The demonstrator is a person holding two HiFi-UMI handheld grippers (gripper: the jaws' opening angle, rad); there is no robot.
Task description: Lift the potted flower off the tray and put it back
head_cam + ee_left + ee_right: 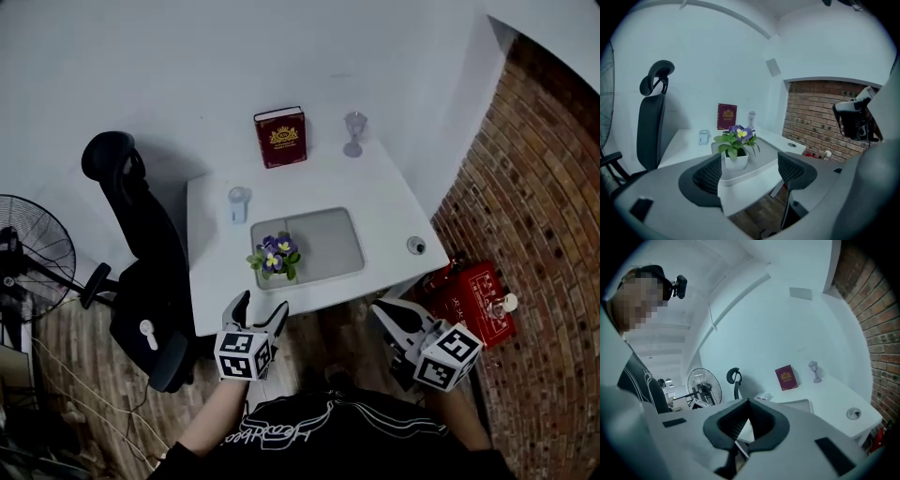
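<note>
Two tools, both held short of the near edge of the table and off every surface. On the left gripper, jaws spread wide with nothing between the pads; on the right gripper, jaws pinched together at the tips, empty. Straight ahead of the left gripper, framed in its gap yet well apart from it: the potted flower, upright in a white pot on the nearest corner of the tray. Beyond the tray, a small cup, a red book and a stemmed glass, all clear of the approach. For the step in hand, likely the reach: keep the wide opening, come in level and low, below the leaves, so the pads meet the pot's walls and not the foliage. Centre the pot before closing; squeeze firmly but slowly, since the pot looks light and easy to tip. Leave the right gripper back, out of the way.
</note>
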